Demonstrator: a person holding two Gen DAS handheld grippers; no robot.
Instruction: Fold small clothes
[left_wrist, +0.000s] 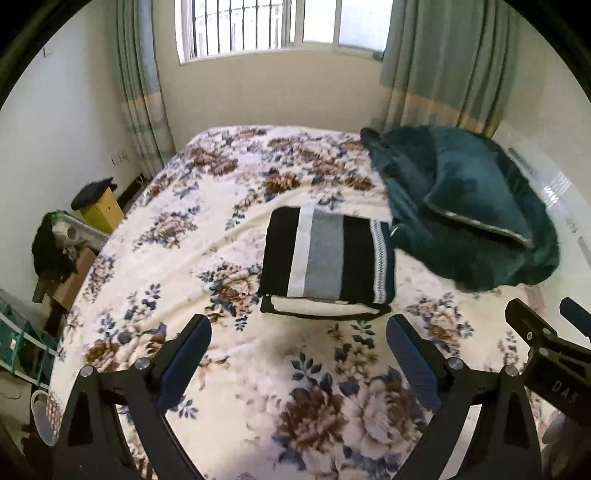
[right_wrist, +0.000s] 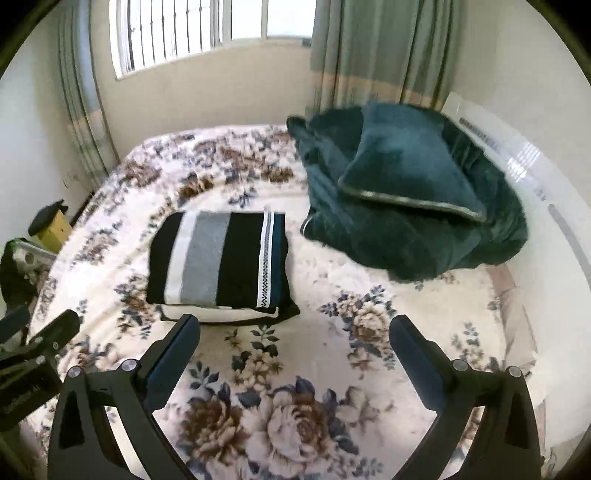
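A folded garment (left_wrist: 327, 258) with black, white and grey stripes lies flat on the floral bedspread (left_wrist: 192, 236), just beyond my left gripper (left_wrist: 299, 326). That gripper is open and empty, hovering above the bed. In the right wrist view the same folded garment (right_wrist: 218, 260) lies ahead and to the left of my right gripper (right_wrist: 295, 328), which is also open and empty. The right gripper's body shows at the right edge of the left wrist view (left_wrist: 546, 350).
A crumpled dark teal blanket with a teal pillow (right_wrist: 410, 192) fills the bed's far right. Curtains and a barred window (left_wrist: 258, 26) stand behind. Left of the bed are a yellow box (left_wrist: 101, 210), clutter and a green rack (left_wrist: 22, 343).
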